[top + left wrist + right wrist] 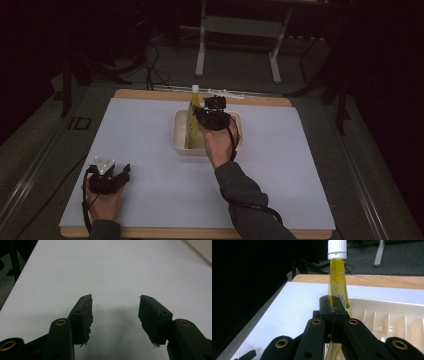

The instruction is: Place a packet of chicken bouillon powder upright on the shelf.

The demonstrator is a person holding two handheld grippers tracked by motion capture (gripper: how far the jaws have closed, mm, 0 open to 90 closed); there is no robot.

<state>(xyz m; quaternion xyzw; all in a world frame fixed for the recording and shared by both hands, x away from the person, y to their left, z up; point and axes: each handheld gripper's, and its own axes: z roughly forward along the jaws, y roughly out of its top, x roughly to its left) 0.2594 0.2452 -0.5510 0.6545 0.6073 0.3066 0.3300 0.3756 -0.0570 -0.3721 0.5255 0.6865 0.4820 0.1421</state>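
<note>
Right claw (333, 311) is clamped tight on the yellow pouch (337, 277), jaws pinching the flat film partway up, below the white screw cap (337, 249). The pouch stands upright, its lower end hidden behind the jaws down in the cream tub (179, 132) at the middle of the tabletop (150, 165). In the high view the pouch (192, 122) rises along the tub's left side, cap above the rim. It looks light and floppy, thin slick film that could slide or fold. The stiff spout under the cap looks the surest place to grip; mid-body, a pinch only squeezes the contents aside. Besides the pouch, I can make out nothing in the ribbed tub. Left claw (115, 312) rests near the tabletop's front-left corner, jaws spread wide, holding nothing.
</note>
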